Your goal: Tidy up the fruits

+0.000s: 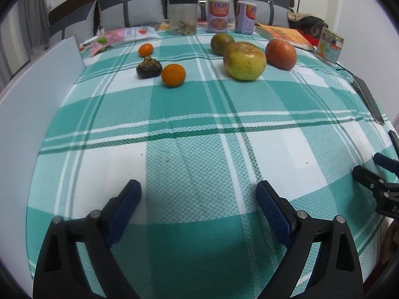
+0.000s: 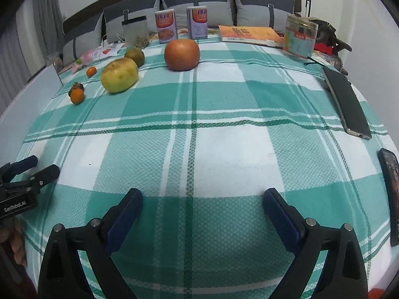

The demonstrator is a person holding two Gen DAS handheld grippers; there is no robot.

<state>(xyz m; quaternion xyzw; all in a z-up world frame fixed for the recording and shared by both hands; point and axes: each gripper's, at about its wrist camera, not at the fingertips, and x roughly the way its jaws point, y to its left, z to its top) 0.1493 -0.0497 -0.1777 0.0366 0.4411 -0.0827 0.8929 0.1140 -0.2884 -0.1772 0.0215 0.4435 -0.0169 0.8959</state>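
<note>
Both claws stand wide open with nothing between their blue pads: the left gripper [image 1: 198, 190] hangs over bare checked cloth near the front of the table, and the right gripper [image 2: 202, 199] does the same just beside it, each showing at the edge of the other's view. Neither touches any fruit. All the fruit lies well away from them, toward the far half of the green-and-white tablecloth [image 1: 199, 129]. On the left of that spread sit a small orange [image 1: 173, 75], a dark wrinkled fruit [image 1: 149, 68] just beside it, perhaps touching, and a smaller orange [image 1: 146, 50] a little further back. To the right lies a large yellow-green citrus [image 1: 244, 61], with a dull green fruit [image 1: 222, 43] close behind it and a red apple [image 1: 280, 54] just to its right; from the left wrist view the three look bunched together, while the right wrist view shows the apple standing apart from the other two. Along the far edge stand a clear jar [image 1: 182, 16] with a dark lid, two printed cartons [image 1: 218, 15], an orange book [image 1: 286, 36] lying flat and a small printed box [image 1: 329, 45]. Some pink and white packets [image 1: 117, 36] lie at the far left corner. A dark phone [image 2: 348, 104] lies flat on the right side of the cloth, and a second dark device [image 2: 391, 194] sits at the right edge nearer the front. A white board [image 1: 37, 94] runs along the left side of the table. Grey cushions [image 1: 132, 12] line the sofa behind.
</note>
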